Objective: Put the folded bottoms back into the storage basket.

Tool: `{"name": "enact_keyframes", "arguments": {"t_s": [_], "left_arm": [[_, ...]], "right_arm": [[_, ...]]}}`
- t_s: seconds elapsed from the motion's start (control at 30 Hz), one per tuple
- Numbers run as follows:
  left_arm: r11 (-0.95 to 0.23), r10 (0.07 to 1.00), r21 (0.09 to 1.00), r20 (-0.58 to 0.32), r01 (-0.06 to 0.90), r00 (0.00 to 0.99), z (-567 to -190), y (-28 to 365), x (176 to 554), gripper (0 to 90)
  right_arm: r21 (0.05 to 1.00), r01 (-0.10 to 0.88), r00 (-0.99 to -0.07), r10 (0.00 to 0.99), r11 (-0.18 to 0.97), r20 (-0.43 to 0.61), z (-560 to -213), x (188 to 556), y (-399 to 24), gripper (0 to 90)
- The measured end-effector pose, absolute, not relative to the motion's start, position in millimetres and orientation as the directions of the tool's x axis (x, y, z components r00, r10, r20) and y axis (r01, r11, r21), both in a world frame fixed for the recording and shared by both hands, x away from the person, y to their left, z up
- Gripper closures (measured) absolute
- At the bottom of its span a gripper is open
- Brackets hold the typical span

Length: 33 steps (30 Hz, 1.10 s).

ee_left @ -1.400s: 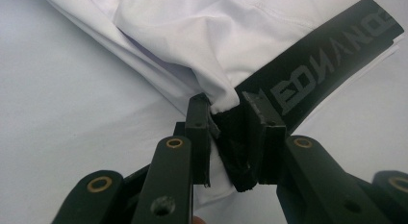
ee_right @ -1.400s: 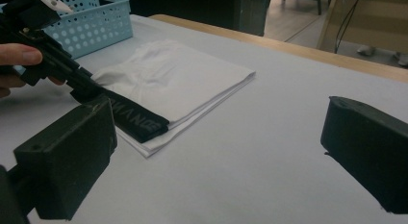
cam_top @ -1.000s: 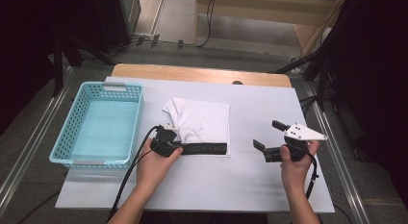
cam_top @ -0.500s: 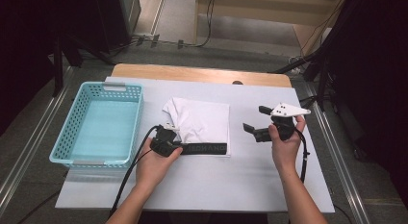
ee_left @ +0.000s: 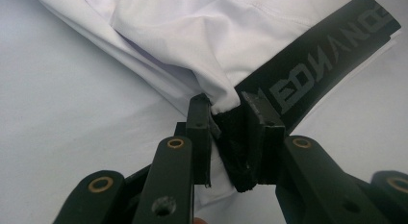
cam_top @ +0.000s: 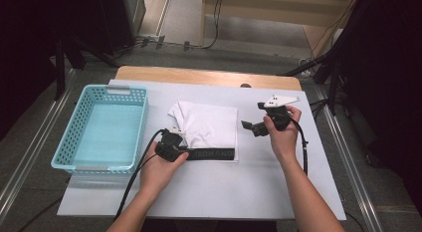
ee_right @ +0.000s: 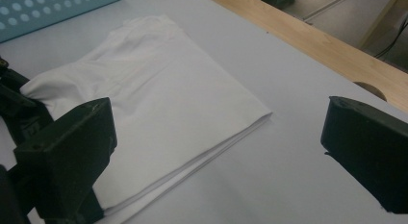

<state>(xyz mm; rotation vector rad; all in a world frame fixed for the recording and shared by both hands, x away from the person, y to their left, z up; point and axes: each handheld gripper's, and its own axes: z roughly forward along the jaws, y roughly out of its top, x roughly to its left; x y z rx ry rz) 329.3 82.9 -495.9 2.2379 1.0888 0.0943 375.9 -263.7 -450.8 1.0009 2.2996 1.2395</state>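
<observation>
From the high view we see the folded white cloth garment with a black lettered waistband [cam_top: 206,127] lying on the pale table top [cam_top: 259,187], between our two tongs. Our left gripper [cam_top: 185,153] sits at the garment's near left corner, and our right gripper [cam_top: 252,118] is just off its right edge; the light blue plastic basket [cam_top: 74,137] stands well left of both.

In the left gripper view the jaws are clamped on the bunched corner of the waistband [ee_left: 327,56] and white fabric.

In the right gripper view the jaws stand wide apart with nothing between them, having just been opening; the garment seems to lie ahead and left of them.
</observation>
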Motion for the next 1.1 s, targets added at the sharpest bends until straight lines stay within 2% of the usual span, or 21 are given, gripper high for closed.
{"name": "enact_keyframes", "arguments": {"t_s": [0.37,0.6,0.67,0.77,0.87,1.03,1.1], "left_arm": [[-0.453,0.728,0.574,-0.203,0.682,0.655,-496,83,329,74.1],[-0.454,0.726,0.574,-0.205,0.681,0.657,-496,83,330,74.1],[-0.455,0.725,0.574,-0.205,0.681,0.657,-496,83,330,74.1],[-0.456,0.725,0.573,-0.205,0.681,0.658,-496,83,330,74.1],[-0.455,0.725,0.574,-0.206,0.681,0.657,-496,83,330,74.1],[-0.456,0.724,0.573,-0.205,0.681,0.658,-496,84,330,74.1],[-0.456,0.724,0.574,-0.205,0.68,0.658,-496,84,330,74.1]], "right_arm": [[0.796,0.461,-0.697,0.715,0.393,0.051,-458,412,-250,0.0],[0.721,0.521,-0.714,0.696,0.457,0.075,-469,436,-238,0.0],[0.704,0.535,-0.722,0.685,0.467,0.095,-473,440,-236,12.7],[0.707,0.54,-0.726,0.677,0.456,0.118,-477,446,-235,17.4],[0.694,0.539,-0.719,0.69,0.477,0.084,-481,451,-230,19.4],[0.672,0.59,-0.675,0.73,0.447,0.108,-489,463,-230,31.1],[0.672,0.593,-0.67,0.734,0.443,0.107,-490,465,-231,33.1]]}}
